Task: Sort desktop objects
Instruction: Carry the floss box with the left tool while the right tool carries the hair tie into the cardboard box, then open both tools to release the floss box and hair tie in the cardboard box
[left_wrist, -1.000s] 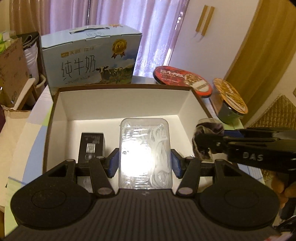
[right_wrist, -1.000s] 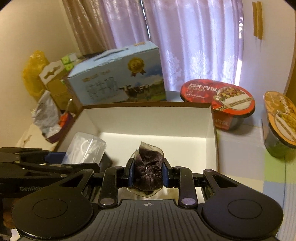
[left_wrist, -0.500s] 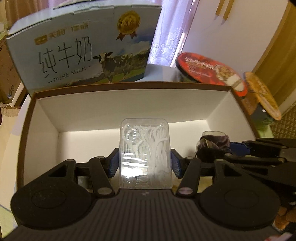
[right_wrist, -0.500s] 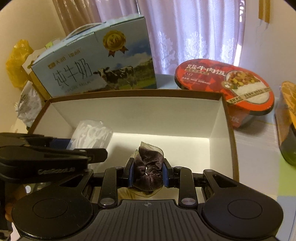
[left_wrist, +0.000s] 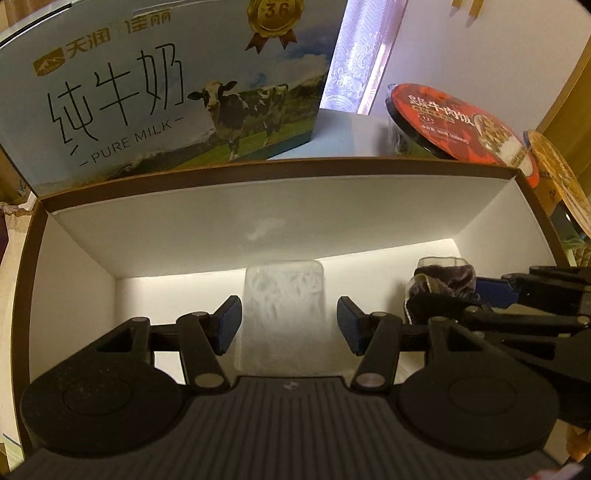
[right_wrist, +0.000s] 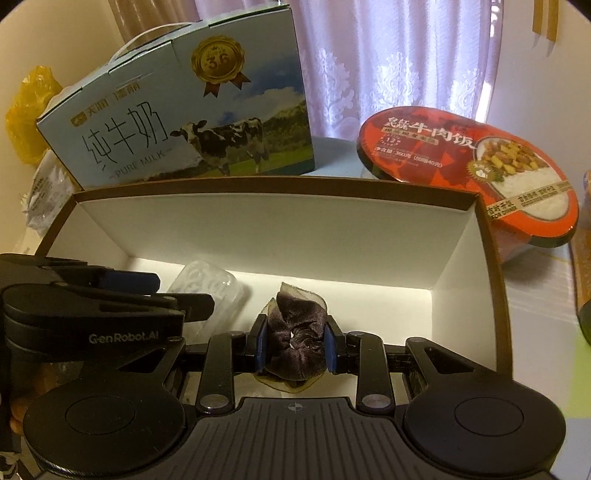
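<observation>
A white-lined cardboard box with a brown rim (left_wrist: 277, 164) (right_wrist: 277, 181) fills both views. My left gripper (left_wrist: 288, 328) is down inside it, shut on a clear plastic case of floss picks (left_wrist: 284, 295) that tilts toward the floor; a thin gap shows at the right pad. In the right wrist view that case (right_wrist: 207, 288) sits at the left gripper's fingertips (right_wrist: 192, 306). My right gripper (right_wrist: 295, 343) is shut on a dark velvet scrunchie in a clear wrapper (right_wrist: 295, 332), low over the box floor. From the left wrist view the scrunchie (left_wrist: 443, 284) is to the right of the case.
A blue milk carton (left_wrist: 166, 92) (right_wrist: 184, 122) stands right behind the box. A red-lidded rice bowl (left_wrist: 454, 125) (right_wrist: 469, 166) and an orange-lidded bowl (left_wrist: 557, 177) sit at the back right. A yellow bag (right_wrist: 29, 110) is at the far left.
Both grippers have sunk forward and down into the box with their loads. The far wall and milk carton loom larger. The floss case now tilts lower.
</observation>
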